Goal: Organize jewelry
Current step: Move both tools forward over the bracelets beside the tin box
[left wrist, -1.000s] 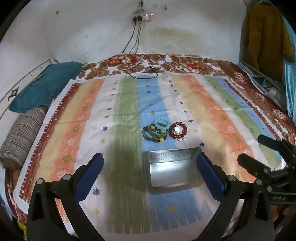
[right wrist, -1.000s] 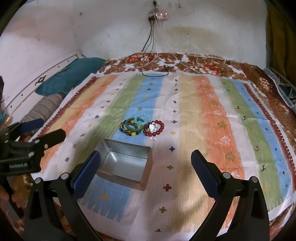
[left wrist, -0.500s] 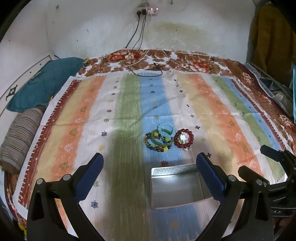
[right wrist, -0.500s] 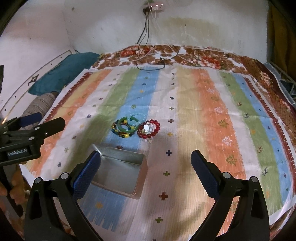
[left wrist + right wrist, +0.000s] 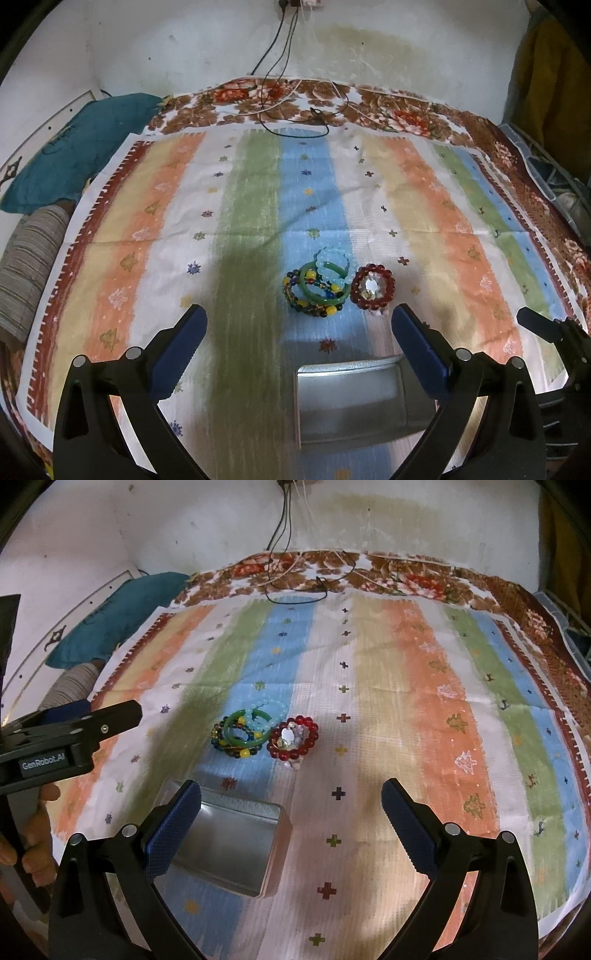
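Note:
A pile of bracelets lies on the striped cloth: a green bangle (image 5: 320, 291) (image 5: 243, 734), a pale blue bead bracelet (image 5: 334, 264) (image 5: 264, 712), a multicolour bead bracelet (image 5: 306, 306) (image 5: 236, 747) and a red bead bracelet (image 5: 372, 287) (image 5: 293, 737) with small pieces inside it. An empty metal tin (image 5: 354, 398) (image 5: 225, 853) stands nearer to me than the pile. My left gripper (image 5: 297, 336) is open and empty above the cloth, short of the pile. My right gripper (image 5: 291, 812) is open and empty, its left finger over the tin.
The striped cloth (image 5: 424, 206) covers a floral bedspread (image 5: 406, 110). A teal pillow (image 5: 74, 147) and a striped bolster (image 5: 29, 266) lie at the left. Cables (image 5: 295, 110) trail from a wall socket at the back. Clothes hang at the right (image 5: 546, 74).
Both grippers have moved forward and tilted down toward the bracelets; the tin has slid lower in both views and the pile looks larger. Both stay open.

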Demonstrator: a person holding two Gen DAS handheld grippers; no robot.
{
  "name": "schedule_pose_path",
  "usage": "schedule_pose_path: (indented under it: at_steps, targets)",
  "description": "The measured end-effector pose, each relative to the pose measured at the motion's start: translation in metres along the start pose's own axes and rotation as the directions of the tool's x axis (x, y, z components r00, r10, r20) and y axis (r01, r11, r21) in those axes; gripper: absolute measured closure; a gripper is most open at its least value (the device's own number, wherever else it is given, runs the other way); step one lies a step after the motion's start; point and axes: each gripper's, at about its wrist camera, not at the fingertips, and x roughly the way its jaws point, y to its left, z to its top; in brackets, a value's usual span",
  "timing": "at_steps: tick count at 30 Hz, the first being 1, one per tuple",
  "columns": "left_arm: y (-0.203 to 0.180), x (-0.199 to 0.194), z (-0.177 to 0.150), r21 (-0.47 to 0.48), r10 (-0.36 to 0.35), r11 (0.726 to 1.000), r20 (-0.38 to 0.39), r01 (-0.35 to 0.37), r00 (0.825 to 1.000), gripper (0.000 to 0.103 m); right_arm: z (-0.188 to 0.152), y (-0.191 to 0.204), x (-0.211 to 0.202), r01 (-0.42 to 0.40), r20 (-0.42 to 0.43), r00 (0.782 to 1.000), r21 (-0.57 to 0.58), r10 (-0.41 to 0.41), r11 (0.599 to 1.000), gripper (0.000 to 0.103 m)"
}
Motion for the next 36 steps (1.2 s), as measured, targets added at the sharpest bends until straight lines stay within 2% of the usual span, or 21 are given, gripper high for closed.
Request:
schedule_pose_path:
  at_steps: [15,19,26,36]
  targets:
    - [-0.006,0.040,0.021,0.016,-0.005,1.000,-0.051,0.006,0.999,0.006,0.016,-0.007,0.040,0.011,-0.082,0.997,0.018,-0.010,1.000,0.004]
    - [-0.008,0.056,0.025,0.024,-0.013,1.000,-0.065,0.014,0.998,0.006,0.019,-0.011,0.047,0.030,-0.080,0.996,0.038,-0.027,0.999,0.004]
    - [-0.002,0.085,0.029,0.016,0.003,1.000,-0.103,-0.002,0.995,0.006,0.024,-0.018,0.069,0.047,-0.126,0.991,0.064,-0.039,0.997,0.004]
    - [0.006,0.114,0.037,-0.010,-0.023,1.000,-0.124,0.022,0.992,0.006,0.030,-0.022,0.094,0.041,-0.163,0.986,0.097,-0.025,0.994,0.004]
